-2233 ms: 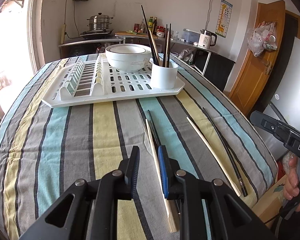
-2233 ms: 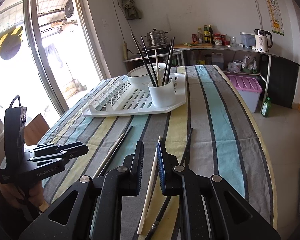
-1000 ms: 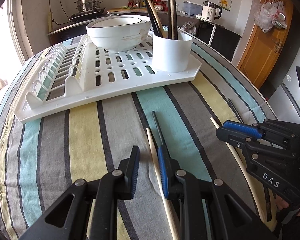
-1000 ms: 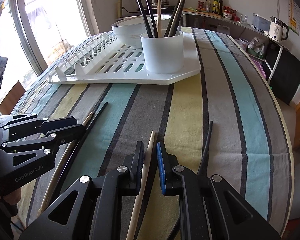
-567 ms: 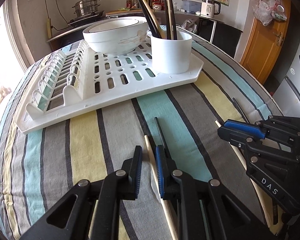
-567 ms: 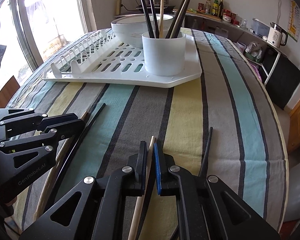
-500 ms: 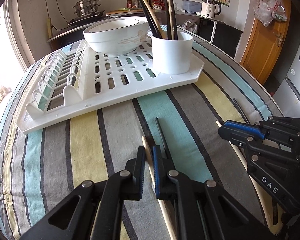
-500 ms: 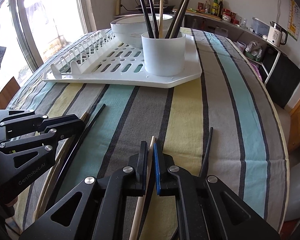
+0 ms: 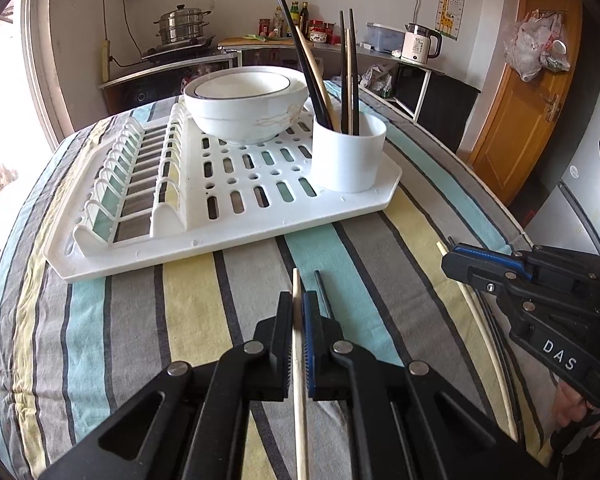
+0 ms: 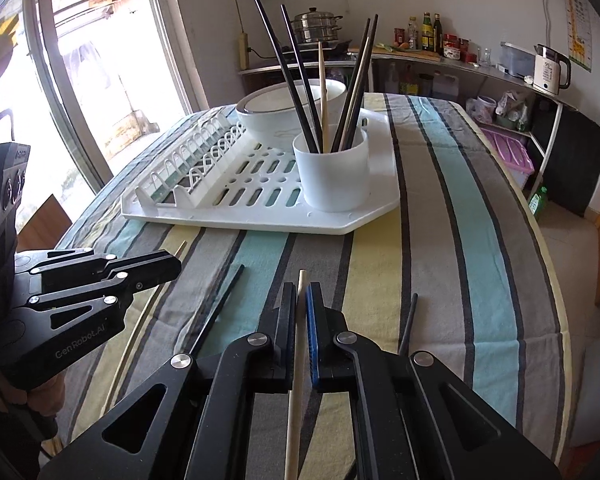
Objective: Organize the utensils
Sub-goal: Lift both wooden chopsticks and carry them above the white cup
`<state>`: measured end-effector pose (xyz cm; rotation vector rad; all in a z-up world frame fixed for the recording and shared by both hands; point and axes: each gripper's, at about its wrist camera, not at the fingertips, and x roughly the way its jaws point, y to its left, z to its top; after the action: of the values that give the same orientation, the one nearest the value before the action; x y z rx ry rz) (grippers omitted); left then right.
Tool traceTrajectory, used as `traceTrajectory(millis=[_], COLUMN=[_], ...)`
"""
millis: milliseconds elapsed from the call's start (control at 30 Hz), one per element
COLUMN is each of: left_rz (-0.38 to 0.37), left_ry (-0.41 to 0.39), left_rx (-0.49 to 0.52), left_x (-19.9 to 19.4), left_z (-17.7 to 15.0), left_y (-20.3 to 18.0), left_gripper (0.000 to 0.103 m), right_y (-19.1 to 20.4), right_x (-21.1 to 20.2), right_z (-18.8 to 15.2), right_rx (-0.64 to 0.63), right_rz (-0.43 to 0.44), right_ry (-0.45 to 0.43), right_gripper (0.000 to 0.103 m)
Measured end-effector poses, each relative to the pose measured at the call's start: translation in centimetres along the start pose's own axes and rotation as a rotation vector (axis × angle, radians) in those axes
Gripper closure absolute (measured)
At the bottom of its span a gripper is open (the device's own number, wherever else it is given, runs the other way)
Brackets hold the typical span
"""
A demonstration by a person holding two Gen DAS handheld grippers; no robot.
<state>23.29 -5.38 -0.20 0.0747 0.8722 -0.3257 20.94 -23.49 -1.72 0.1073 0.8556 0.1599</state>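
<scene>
The left tongs (image 9: 298, 312) are gripping a pale chopstick (image 9: 299, 364), their jaws having just closed on it. The right tongs (image 10: 301, 308) are gripping a second pale chopstick (image 10: 296, 380), jaws likewise just closed. Two black chopsticks (image 10: 216, 316) are lying on the striped bench (image 10: 440, 240), one at each side of the right tongs. At 12 o'clock, a white cup (image 10: 334, 172) holding more chopsticks is standing on the drying rack (image 10: 236, 208).

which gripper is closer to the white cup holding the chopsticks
Right, narrowly, as a judgement. The right gripper faces the white cup almost head-on; the left gripper sits off toward the rack's near edge.
</scene>
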Motion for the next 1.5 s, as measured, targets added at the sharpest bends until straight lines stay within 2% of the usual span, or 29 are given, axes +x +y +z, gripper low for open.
traceTrajectory(millis=[400, 833, 1167, 1500], left_rz=[-0.012, -0.021, -0.027, -0.048], left_ry=[-0.182, -0.277, -0.290, -0.299], left_rx=[-0.020, -0.024, -0.018, -0.010], left_x=[-7.7, -12.6, -13.2, -12.2], left_z=[1.8, -0.8, 0.4, 4.1], left_y=[0.9, 0.7, 0.5, 0.0], left_gripper=[0.098, 0.098, 0.098, 0.098], right_y=[0.7, 1.4, 1.2, 0.0], right_x=[-6.4, -10.3, -11.5, -11.1], right_z=[2.1, 0.4, 1.2, 3.9], right_rx=[0.009, -0.023, -0.026, -0.025], right_rz=[0.027, 0.017, 0.009, -0.012], right_ry=[-0.188, -0.263, -0.304, -0.334], right_gripper=[0.098, 0.098, 0.098, 0.098])
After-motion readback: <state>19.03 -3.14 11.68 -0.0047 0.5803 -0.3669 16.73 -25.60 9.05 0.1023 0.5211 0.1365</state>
